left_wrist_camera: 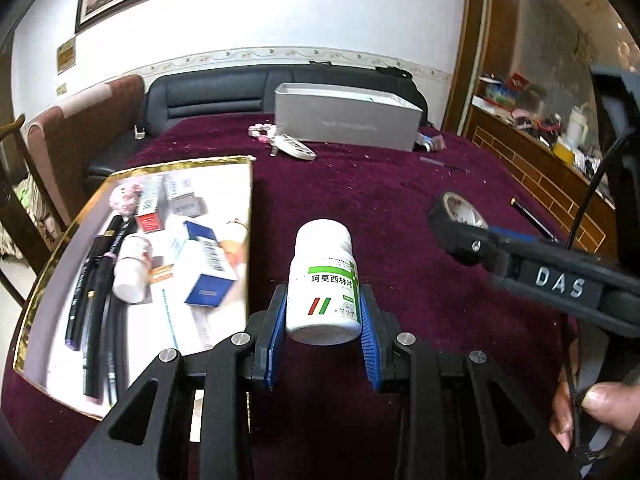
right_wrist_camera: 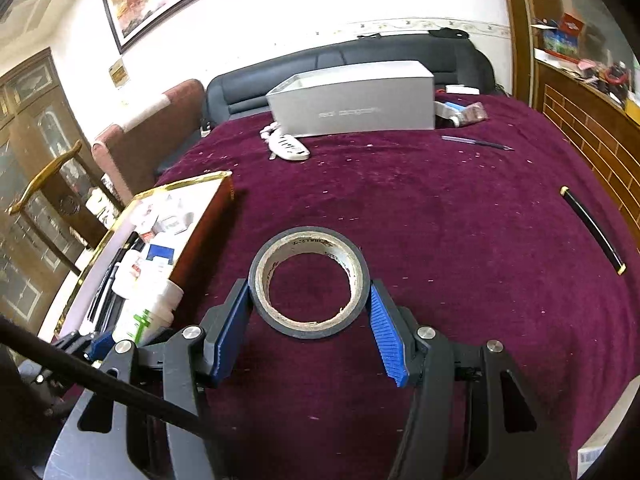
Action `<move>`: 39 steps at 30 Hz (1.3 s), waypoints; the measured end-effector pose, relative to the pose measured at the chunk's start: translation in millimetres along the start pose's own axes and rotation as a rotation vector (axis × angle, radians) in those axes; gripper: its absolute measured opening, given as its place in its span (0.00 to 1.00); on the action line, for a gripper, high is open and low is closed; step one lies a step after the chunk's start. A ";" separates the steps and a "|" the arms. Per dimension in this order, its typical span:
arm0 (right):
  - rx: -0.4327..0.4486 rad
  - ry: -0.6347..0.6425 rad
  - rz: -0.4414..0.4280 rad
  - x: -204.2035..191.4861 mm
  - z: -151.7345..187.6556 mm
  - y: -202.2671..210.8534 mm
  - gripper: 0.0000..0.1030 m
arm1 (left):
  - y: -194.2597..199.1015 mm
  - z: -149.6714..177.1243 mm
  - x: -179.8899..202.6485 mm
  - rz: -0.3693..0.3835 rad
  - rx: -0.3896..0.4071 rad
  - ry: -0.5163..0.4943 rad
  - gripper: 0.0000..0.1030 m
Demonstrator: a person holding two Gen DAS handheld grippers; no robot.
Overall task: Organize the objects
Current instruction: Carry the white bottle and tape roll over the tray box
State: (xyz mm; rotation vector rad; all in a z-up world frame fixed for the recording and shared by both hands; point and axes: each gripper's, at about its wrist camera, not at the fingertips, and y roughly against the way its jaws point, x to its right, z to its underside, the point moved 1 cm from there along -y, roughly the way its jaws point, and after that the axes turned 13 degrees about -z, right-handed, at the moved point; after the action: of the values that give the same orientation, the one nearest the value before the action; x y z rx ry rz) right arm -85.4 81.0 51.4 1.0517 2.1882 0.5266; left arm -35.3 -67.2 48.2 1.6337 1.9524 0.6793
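Observation:
My left gripper is shut on a white medicine bottle with a green-striped label, held upright above the maroon tablecloth. To its left lies a gold-rimmed tray with boxes, pens and another white bottle. My right gripper is shut on a roll of black tape, its blue pads pressing the roll's two sides. In the left wrist view the tape roll and the right gripper show at the right. The held bottle appears at the lower left of the right wrist view, beside the tray.
A grey open box stands at the table's far side, with a white remote in front of it. A pen and a black stick with gold tips lie at the right. A dark sofa and wooden furniture surround the table.

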 end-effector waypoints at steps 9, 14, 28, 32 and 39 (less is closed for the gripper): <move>-0.050 0.088 -0.046 -48.2 -5.3 -23.9 0.56 | -1.1 5.9 -79.3 -0.061 -0.023 0.131 0.27; -0.102 0.129 -0.109 -81.4 -16.3 -50.4 0.56 | -11.6 17.9 -114.9 -0.095 -0.062 0.189 0.27; -0.241 0.204 -0.066 -122.2 -55.4 -162.0 0.56 | -36.7 23.8 -123.1 -0.088 -0.141 0.179 0.27; -0.279 0.241 -0.027 -127.1 -62.1 -190.2 0.55 | -42.5 24.3 -122.6 -0.086 -0.163 0.171 0.27; -0.308 0.215 -0.011 -118.5 -66.6 -213.4 0.56 | -50.5 26.7 -117.5 -0.076 -0.186 0.157 0.27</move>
State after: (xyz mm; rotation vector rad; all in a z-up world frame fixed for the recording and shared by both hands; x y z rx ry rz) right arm -191.2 -146.3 16.9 0.8491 2.2008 0.9757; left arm -36.8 -189.4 1.8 1.4256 1.9817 0.9532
